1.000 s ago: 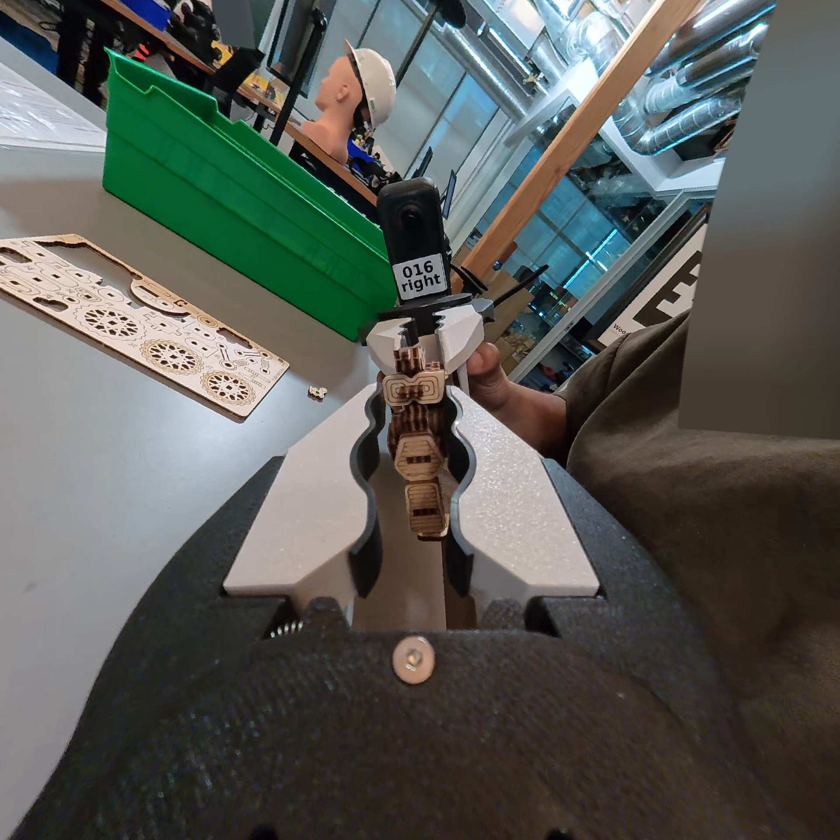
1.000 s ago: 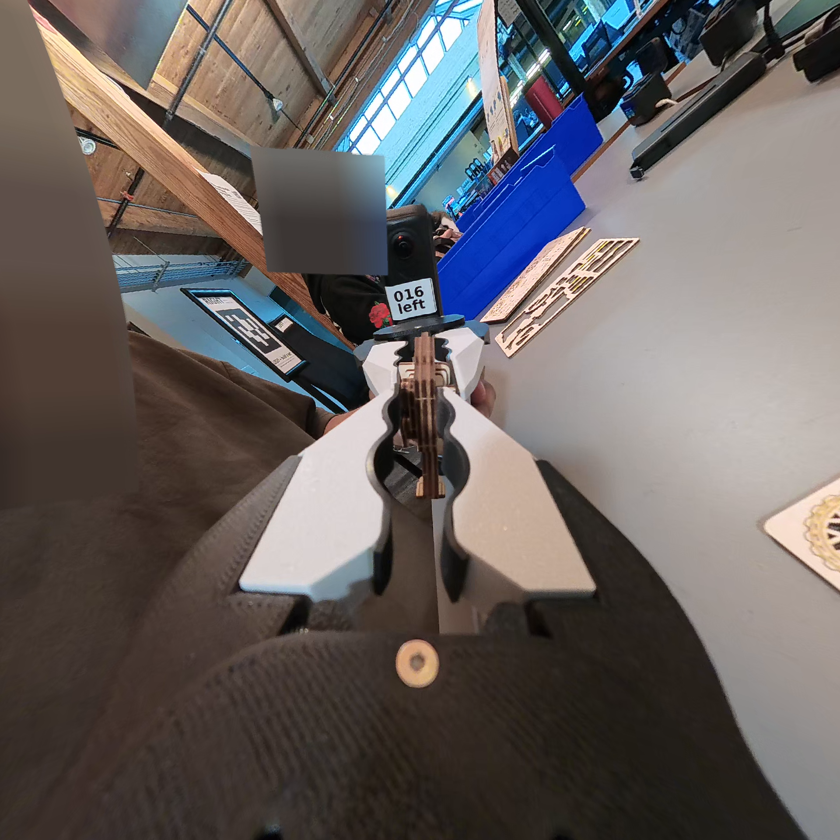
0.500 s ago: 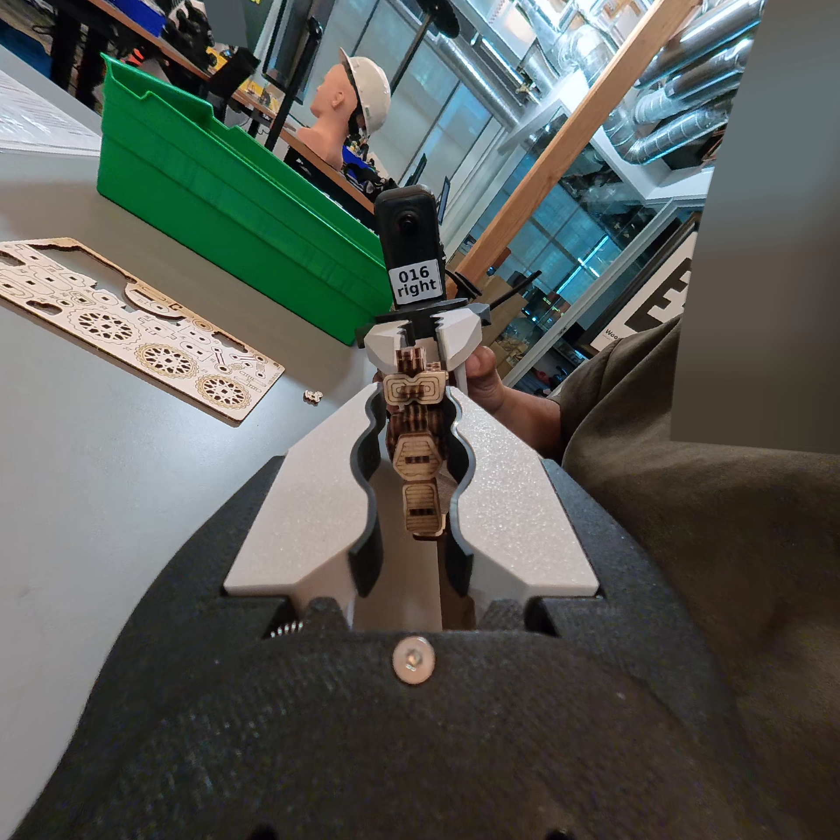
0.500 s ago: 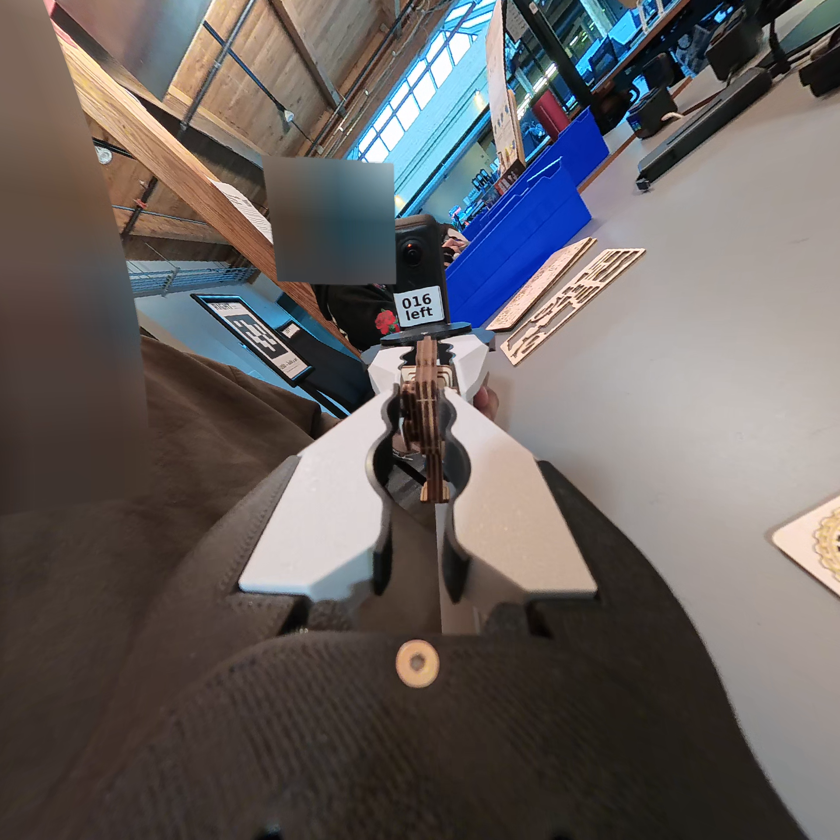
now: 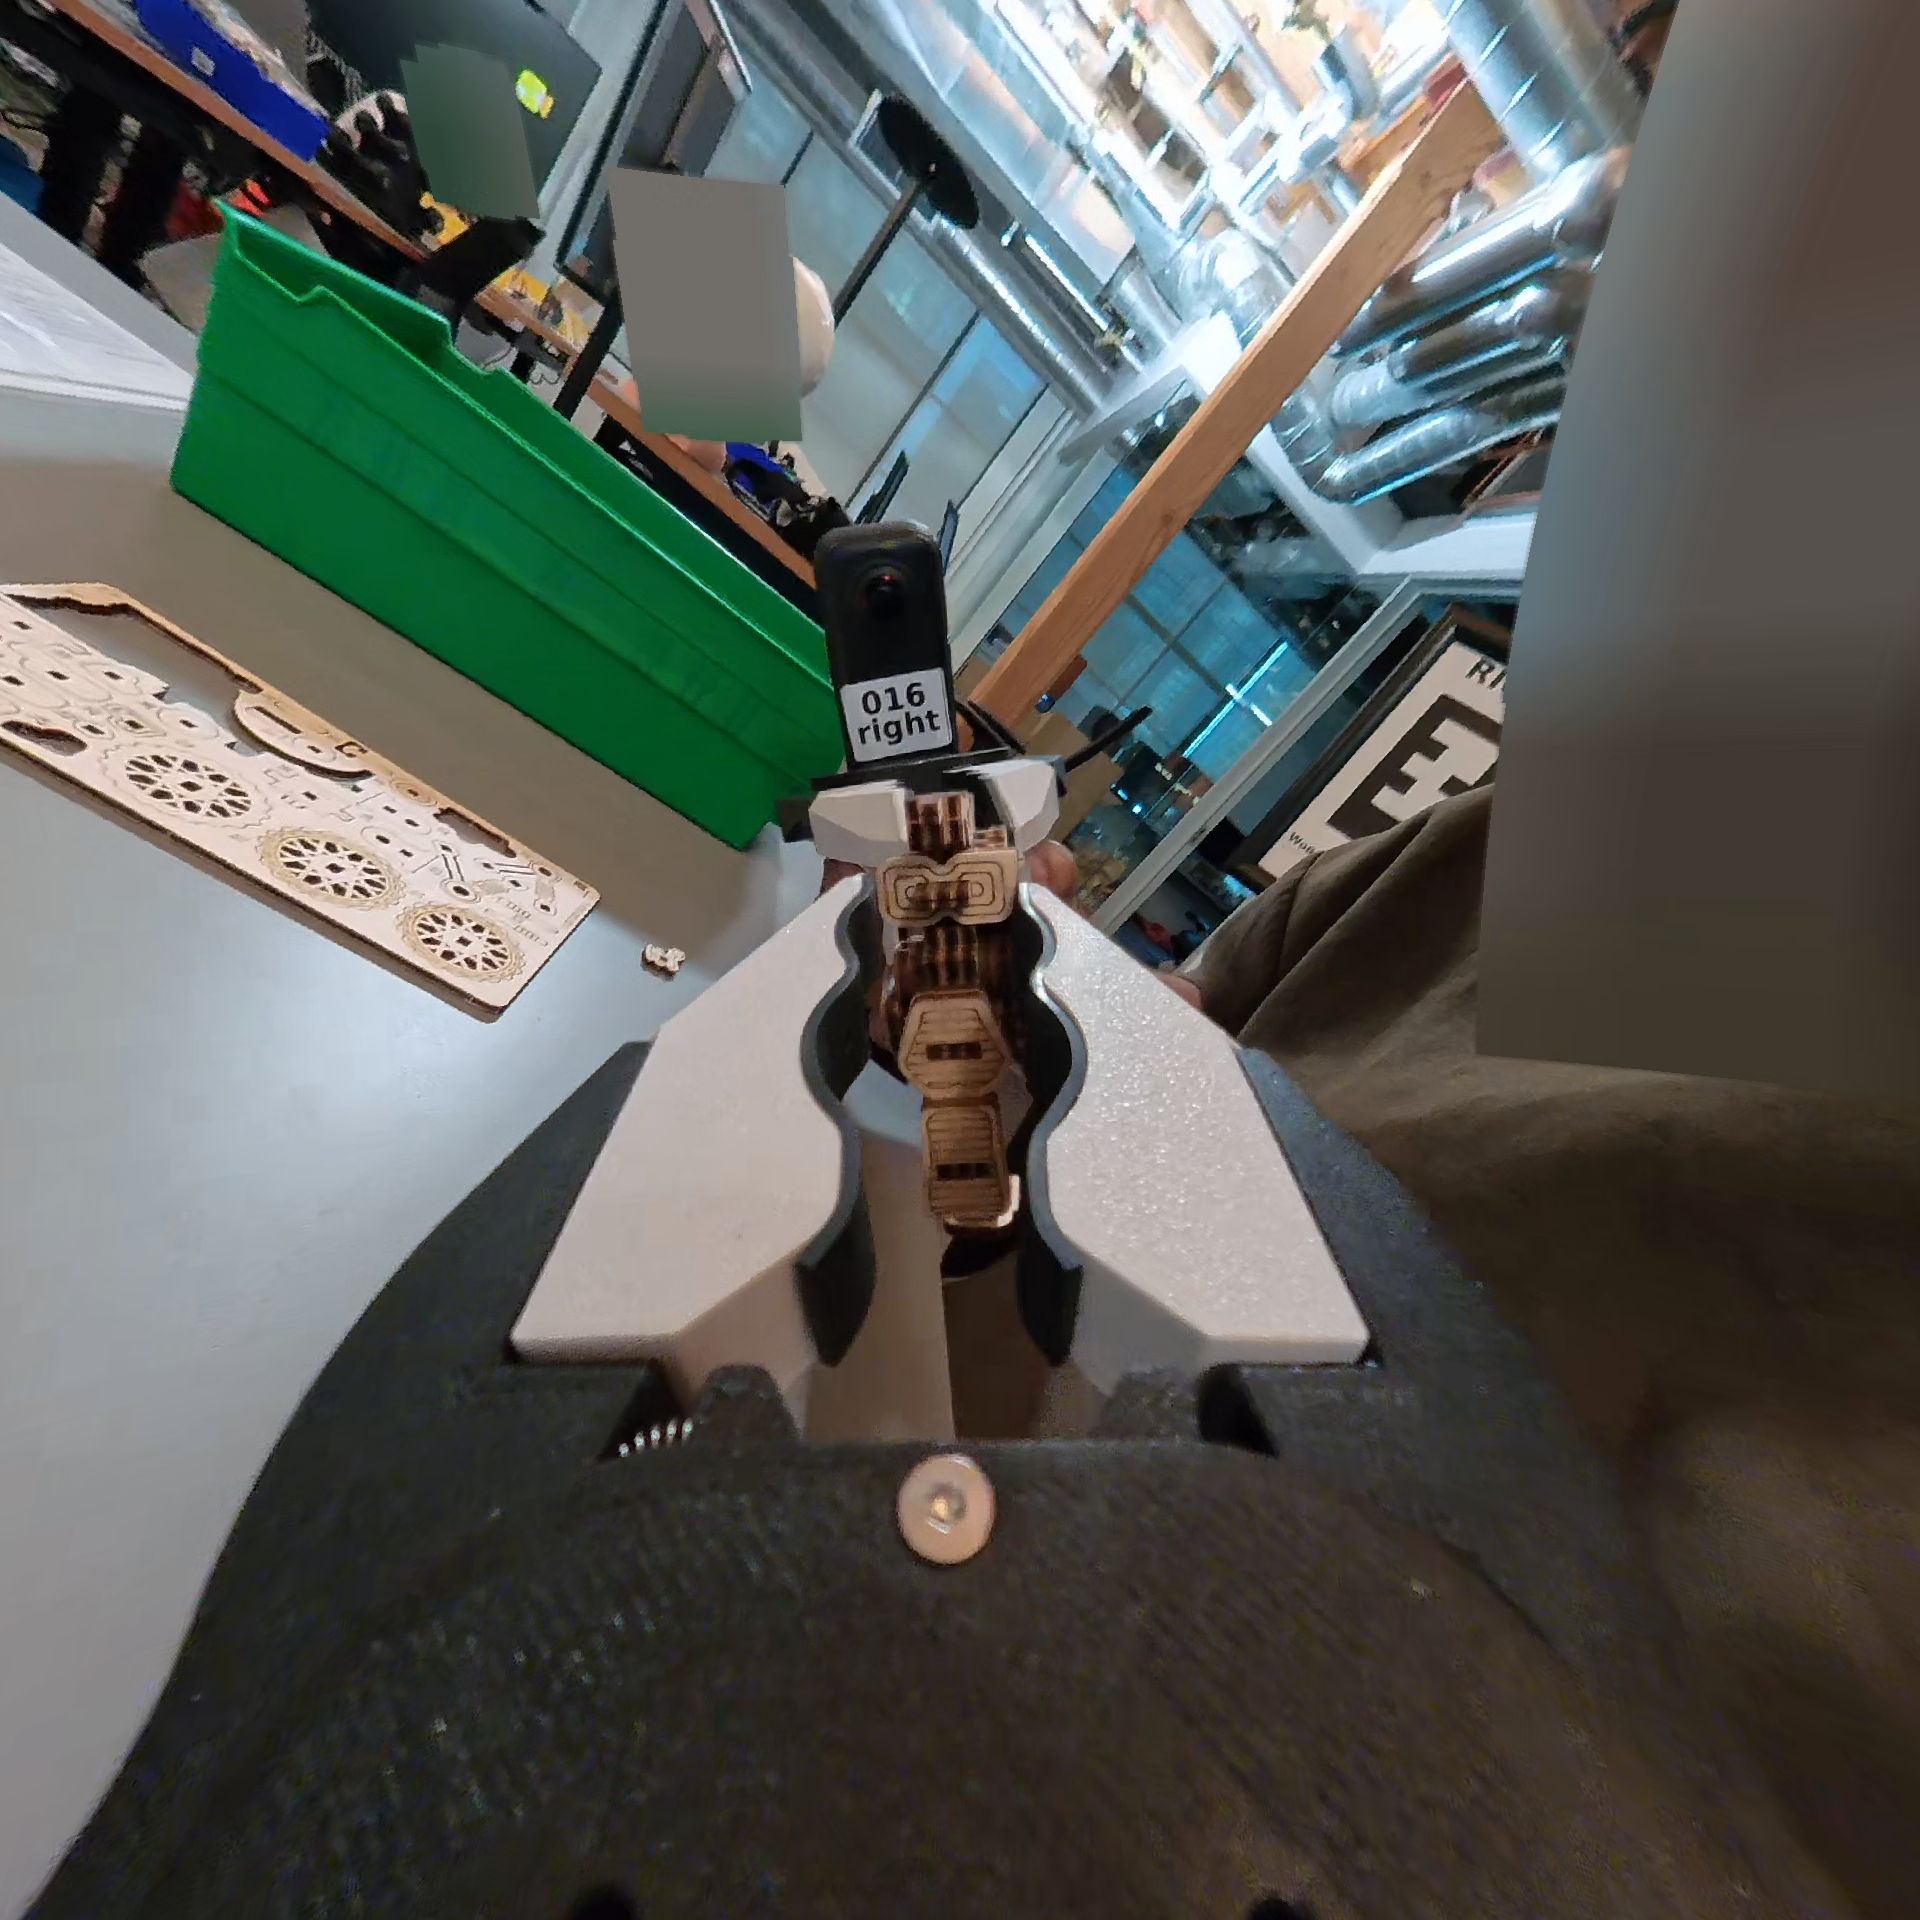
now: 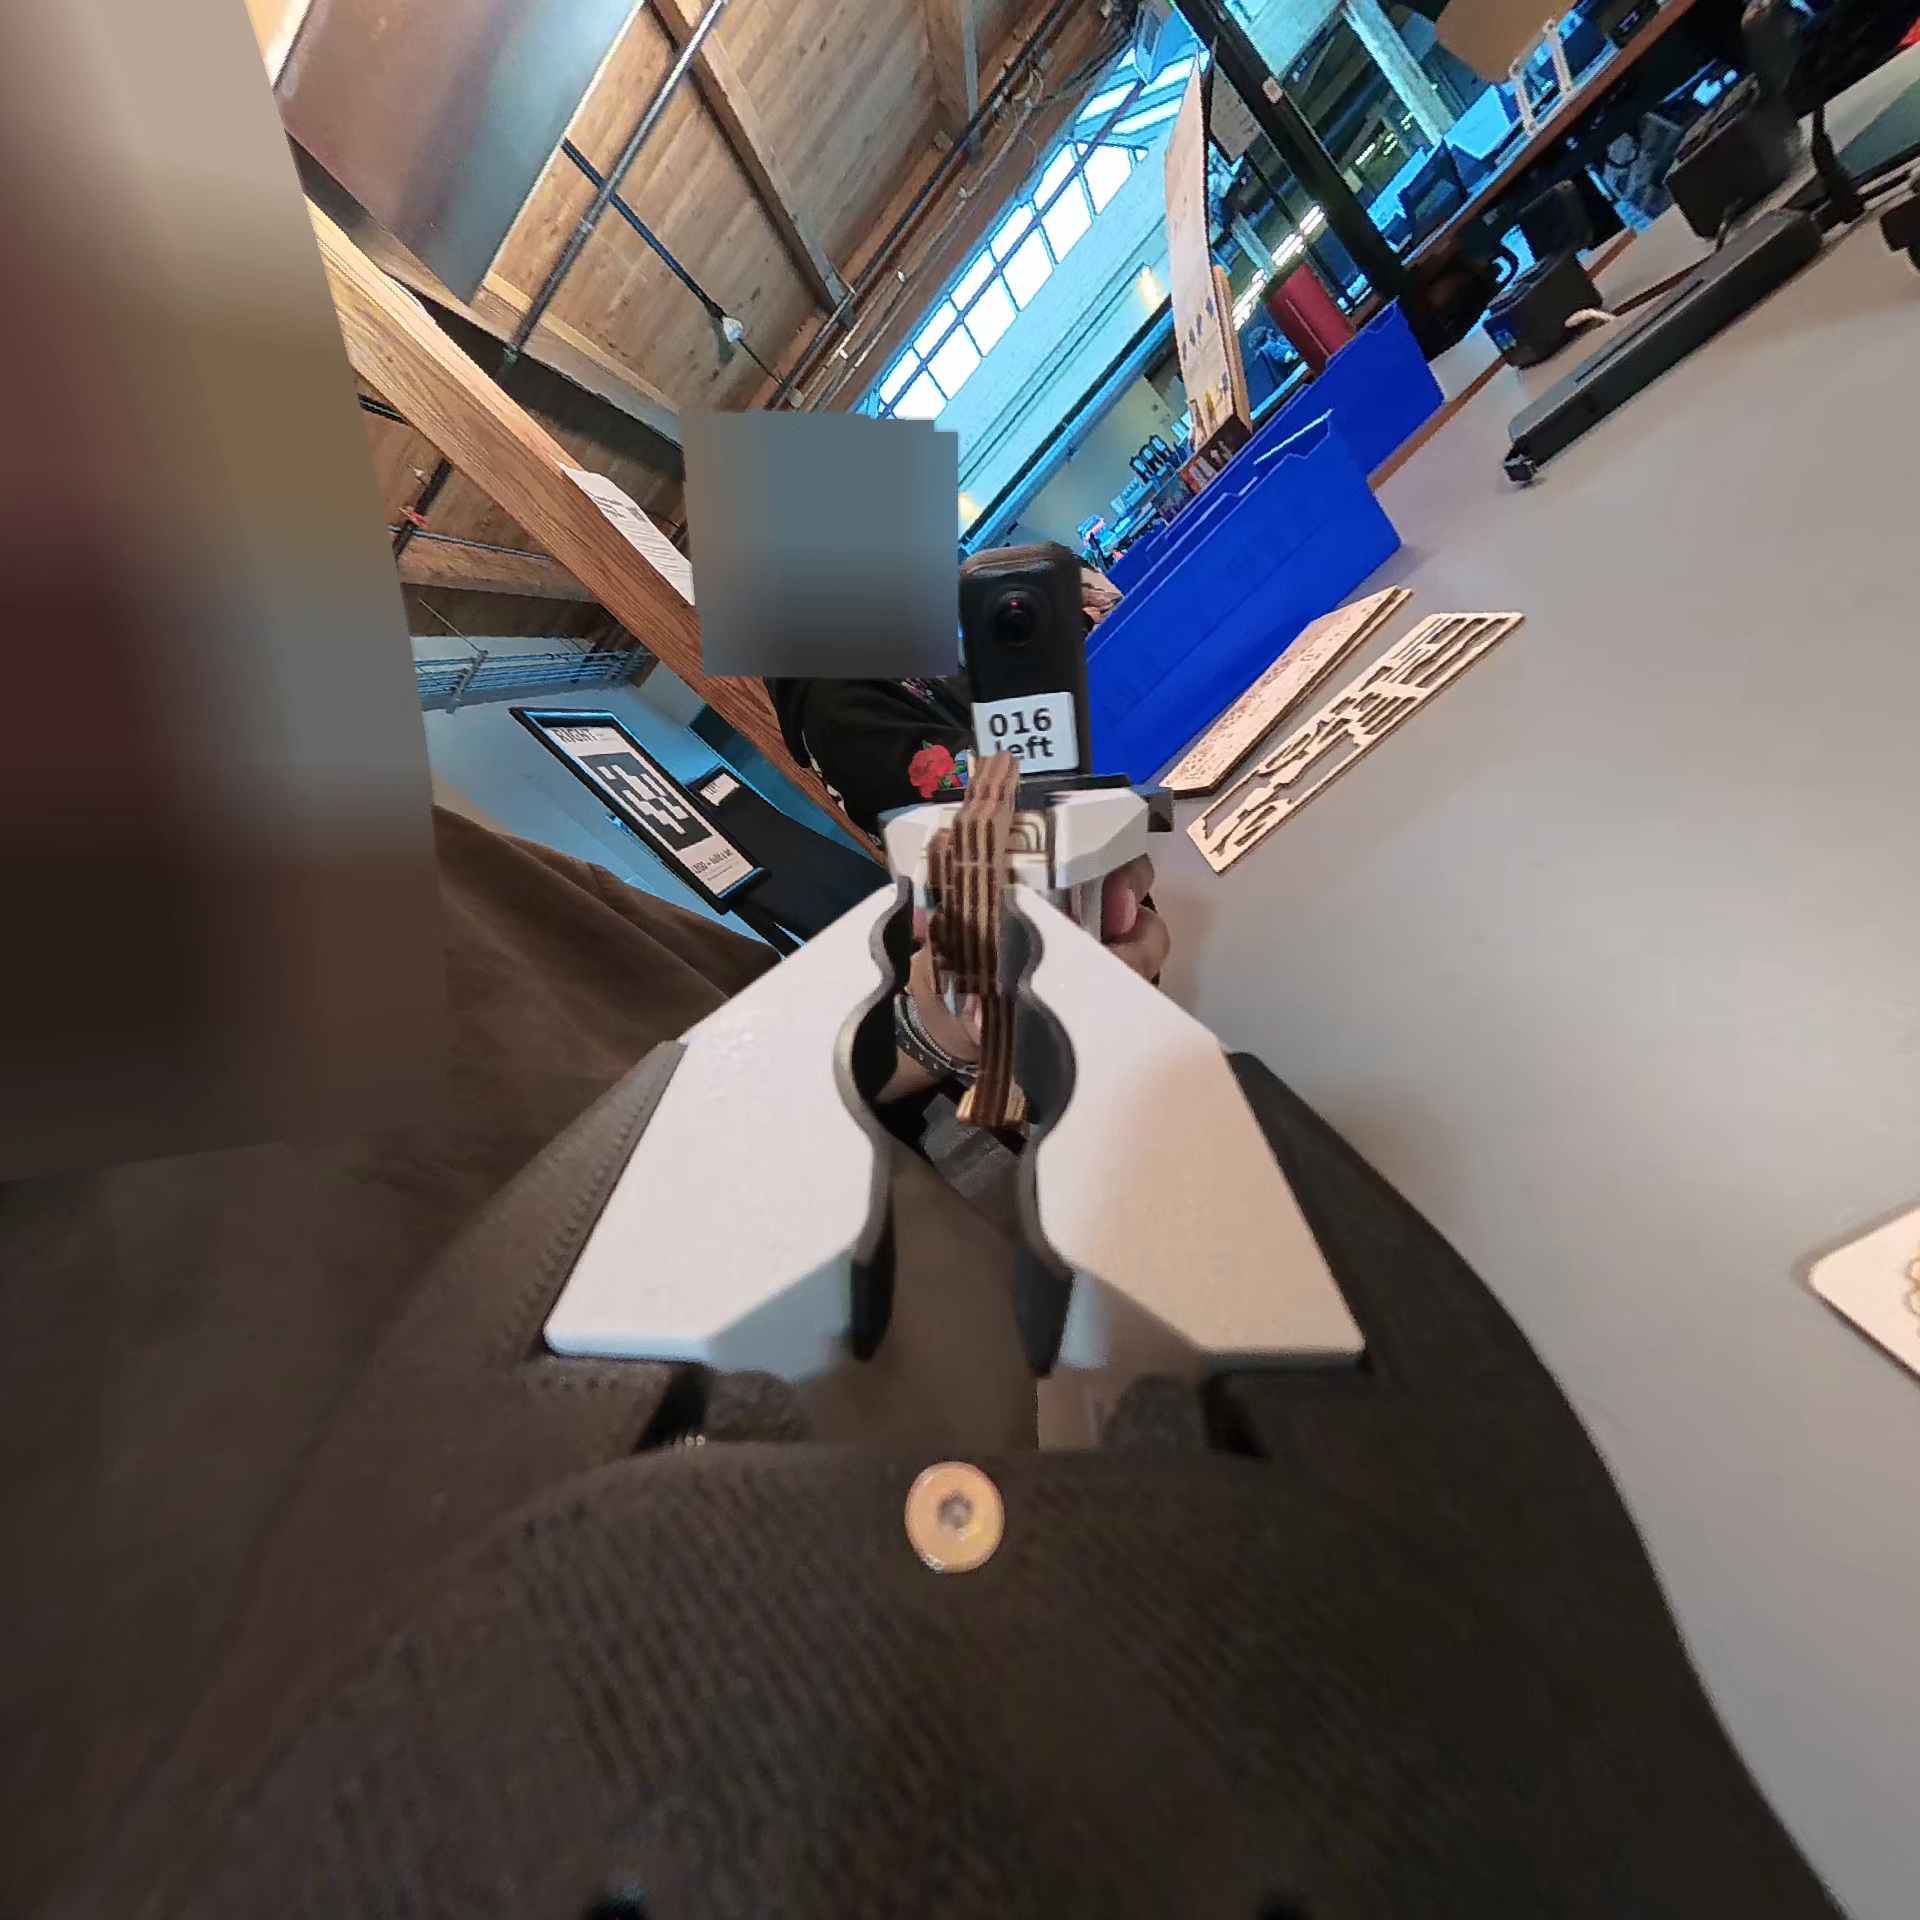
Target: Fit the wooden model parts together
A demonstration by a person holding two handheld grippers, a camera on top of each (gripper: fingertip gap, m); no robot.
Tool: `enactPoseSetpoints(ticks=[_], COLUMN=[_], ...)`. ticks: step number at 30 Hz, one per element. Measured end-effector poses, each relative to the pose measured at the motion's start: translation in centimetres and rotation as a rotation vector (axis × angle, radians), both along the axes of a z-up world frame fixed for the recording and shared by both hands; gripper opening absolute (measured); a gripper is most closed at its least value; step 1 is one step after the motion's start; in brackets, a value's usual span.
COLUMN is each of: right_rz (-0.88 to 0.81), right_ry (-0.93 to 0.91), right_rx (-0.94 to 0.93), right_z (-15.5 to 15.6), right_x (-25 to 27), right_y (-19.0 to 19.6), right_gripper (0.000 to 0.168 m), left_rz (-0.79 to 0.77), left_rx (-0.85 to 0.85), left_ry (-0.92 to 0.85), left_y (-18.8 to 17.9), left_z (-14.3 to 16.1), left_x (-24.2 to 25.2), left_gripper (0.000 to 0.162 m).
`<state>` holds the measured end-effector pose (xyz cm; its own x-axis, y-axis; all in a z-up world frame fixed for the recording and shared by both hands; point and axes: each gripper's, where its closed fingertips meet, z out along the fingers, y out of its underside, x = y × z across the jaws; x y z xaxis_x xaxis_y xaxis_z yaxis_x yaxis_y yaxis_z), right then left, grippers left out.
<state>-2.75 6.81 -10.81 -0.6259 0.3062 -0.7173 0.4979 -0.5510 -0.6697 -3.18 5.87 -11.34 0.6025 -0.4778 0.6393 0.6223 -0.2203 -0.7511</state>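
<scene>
the two grippers face each other above the grey table (image 5: 260, 1143), both pinching the same wooden model (image 5: 951, 997). the left gripper (image 5: 945, 914) has its jaws pressed on the sides of the model. the right gripper (image 6: 961, 914) has its jaws closed on the layered edge of it. a wooden parts sheet (image 5: 291, 831) lies on the left, near the green bin (image 5: 468, 540). far on the right stands a blue bin (image 6: 1247, 582), with two more sheets (image 6: 1340, 717) beside it.

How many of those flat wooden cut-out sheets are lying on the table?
3, perhaps 4. One beside the green bin: sheet. Two near the blue bin. A corner may be the first.
</scene>
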Motion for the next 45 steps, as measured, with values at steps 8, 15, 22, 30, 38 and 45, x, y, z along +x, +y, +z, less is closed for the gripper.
enactPoseSetpoints(ticks=[8, 15, 22, 30, 38, 45], right_rz=[-0.037, -0.512, -0.342, -0.241, 0.060, -0.001], right_ry=[0.059, 0.378, -0.010, -0.277, -0.249, -0.080], right_rx=[0.079, 0.932, 1.159, 1.252, 1.050, 0.991], right_z=[0.4, 1.4, -6.3, -11.4, -12.6, -9.3], right_x=[0.1, 0.4, 2.4, 4.0, 5.3, 3.7], right_y=[0.4, 6.8, 11.1, 12.5, 7.6, 7.0], right_gripper=[0.009, 0.013, 0.025, 0.021, 0.016, 0.016], left_rz=[0.012, 0.030, 0.009, -0.002, 0.023, 0.043], left_rx=[-0.004, -0.044, -0.077, -0.132, -0.154, -0.162], left_ry=[-0.007, -0.050, -0.141, -0.148, -0.155, -0.181], left_y=[0.0, 0.4, 1.5, 2.3, 2.0, 1.4], left_z=[0.0, -0.6, -0.9, -2.0, -2.4, -2.5], left_x=[-0.3, -1.0, -1.6, -1.6, -2.4, -2.9], left_gripper=[0.021, 0.022, 0.022, 0.022, 0.022, 0.022])
